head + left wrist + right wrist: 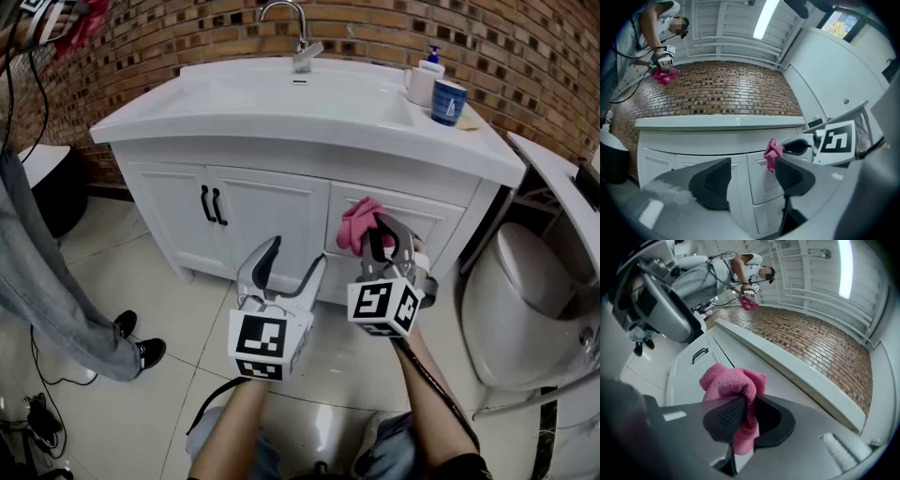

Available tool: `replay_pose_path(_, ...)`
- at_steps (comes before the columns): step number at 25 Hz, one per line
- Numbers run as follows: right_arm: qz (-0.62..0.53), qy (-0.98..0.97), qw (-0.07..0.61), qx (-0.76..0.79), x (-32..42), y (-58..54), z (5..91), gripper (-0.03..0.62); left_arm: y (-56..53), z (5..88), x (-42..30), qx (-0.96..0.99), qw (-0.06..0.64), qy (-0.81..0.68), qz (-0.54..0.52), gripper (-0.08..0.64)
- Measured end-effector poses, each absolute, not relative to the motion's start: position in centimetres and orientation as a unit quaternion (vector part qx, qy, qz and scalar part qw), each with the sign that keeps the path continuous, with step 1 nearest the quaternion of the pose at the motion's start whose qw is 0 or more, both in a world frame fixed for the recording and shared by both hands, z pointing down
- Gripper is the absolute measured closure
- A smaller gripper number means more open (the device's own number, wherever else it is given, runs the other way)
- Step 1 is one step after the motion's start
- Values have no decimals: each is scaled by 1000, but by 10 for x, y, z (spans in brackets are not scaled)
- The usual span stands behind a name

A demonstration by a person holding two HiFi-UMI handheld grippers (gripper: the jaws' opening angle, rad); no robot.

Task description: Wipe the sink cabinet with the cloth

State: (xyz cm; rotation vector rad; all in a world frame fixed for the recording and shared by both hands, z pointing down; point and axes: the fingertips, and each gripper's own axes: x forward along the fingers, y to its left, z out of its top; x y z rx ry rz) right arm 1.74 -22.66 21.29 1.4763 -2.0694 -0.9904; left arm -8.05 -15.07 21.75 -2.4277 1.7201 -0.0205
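A white sink cabinet (272, 202) stands against a brick wall, with two doors at left and drawers at right. My right gripper (386, 236) is shut on a bunched pink cloth (359, 223), held close to the upper drawer front (427, 214). In the right gripper view the pink cloth (736, 387) is pinched between the jaws and bulges out ahead of them. My left gripper (286, 267) hangs open in front of the cabinet's lower middle with nothing between its fingers. From the left gripper view the pink cloth (772, 152) shows beside the cabinet (693, 159).
A chrome tap (298, 42), a soap pump bottle (427, 77) and a blue cup (448, 101) sit on the countertop. A white toilet (539, 300) stands close at right. Another person's legs and shoes (66, 300) are at left. Cables (37, 412) lie on the tiled floor.
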Motion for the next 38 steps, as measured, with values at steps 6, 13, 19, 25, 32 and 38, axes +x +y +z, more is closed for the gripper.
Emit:
replay_pose_path(6, -452, -680, 261, 515, -26, -277, 206, 548, -181, 215, -81, -832, 100, 545, 10, 264)
replay_pose_path(13, -505, -647, 289, 492, -35, -293, 209, 549, -210, 222, -80, -846, 83, 526, 30, 264)
replay_pose_path(19, -454, -624, 311, 555, 47, -290, 213, 549, -207, 238, -53, -862, 67, 501, 32, 265)
replay_pose_path(25, -381, -547, 335, 666, 195, -282, 209, 549, -204, 241, -44, -869, 68, 490, 27, 265)
replay_pose_path(32, -341, -551, 303, 699, 210, -278, 212, 549, -208, 239, -55, -860, 63, 505, 33, 265)
replay_pose_path(38, -428, -645, 255, 579, 64, -270, 208, 549, -209, 230, -82, -841, 78, 533, 59, 284)
